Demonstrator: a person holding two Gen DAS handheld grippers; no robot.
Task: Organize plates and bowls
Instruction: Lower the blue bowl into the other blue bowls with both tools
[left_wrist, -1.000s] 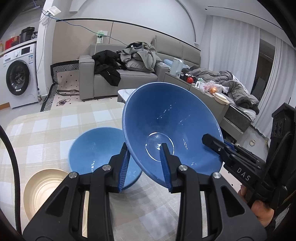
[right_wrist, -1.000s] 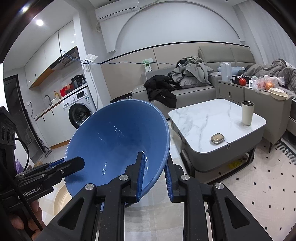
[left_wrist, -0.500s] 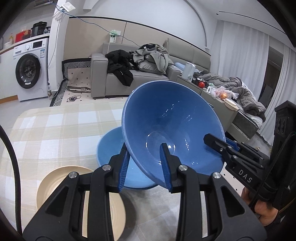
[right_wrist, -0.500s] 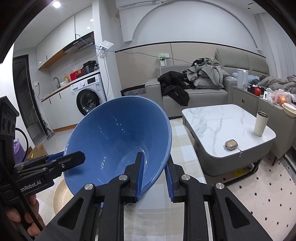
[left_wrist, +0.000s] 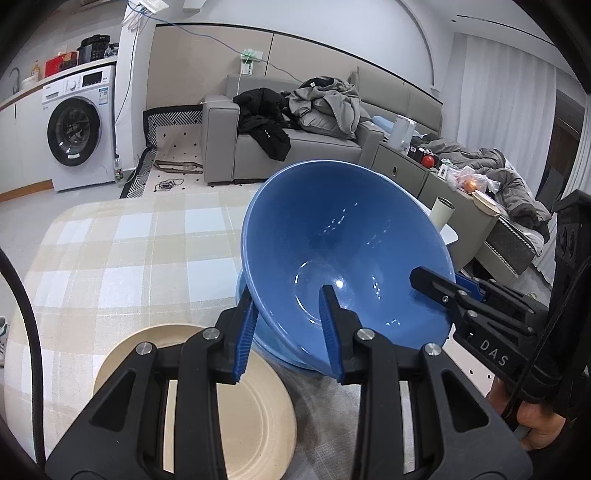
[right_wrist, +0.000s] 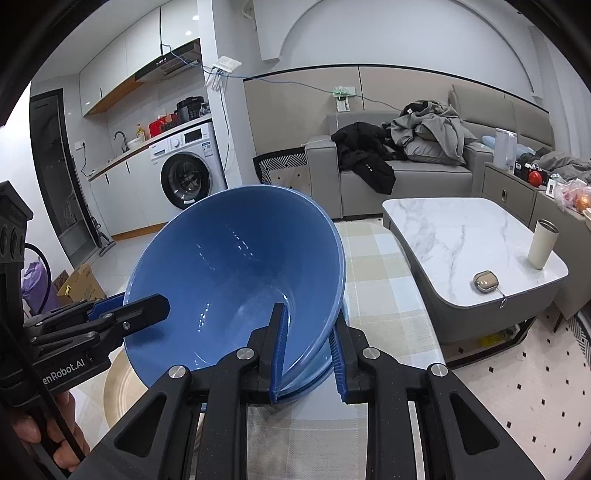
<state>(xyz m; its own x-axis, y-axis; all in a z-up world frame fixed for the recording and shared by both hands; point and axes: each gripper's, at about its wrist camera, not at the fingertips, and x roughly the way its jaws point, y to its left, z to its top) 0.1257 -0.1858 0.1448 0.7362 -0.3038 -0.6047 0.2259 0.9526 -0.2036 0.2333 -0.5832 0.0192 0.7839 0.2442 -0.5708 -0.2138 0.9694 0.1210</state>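
Note:
A deep blue bowl (left_wrist: 343, 236) hangs tilted over the checked tablecloth, held by its rim from two sides. My left gripper (left_wrist: 288, 332) is shut on the near rim, one finger inside and one outside. My right gripper (right_wrist: 308, 360) is shut on the bowl's (right_wrist: 236, 280) other side; in the left wrist view its finger (left_wrist: 436, 284) reaches in from the right. Directly beneath sits a second blue bowl (left_wrist: 277, 352), mostly hidden, with a sliver (right_wrist: 314, 384) showing between the right fingers. A cream plate (left_wrist: 255, 406) lies on the cloth beside it, to the left.
The table's checked cloth (left_wrist: 129, 251) stretches away to the left and back. A marble coffee table (right_wrist: 461, 236) with a cream tumbler (right_wrist: 541, 243) and a small case stands close on the right. A grey sofa (left_wrist: 295, 147) with clothes and a washing machine (left_wrist: 74, 129) are behind.
Both grippers have carried the tilted blue bowl sideways and slightly down until it is over the second blue bowl, which is now nearly covered. The cream plate has come closer in the left wrist view.

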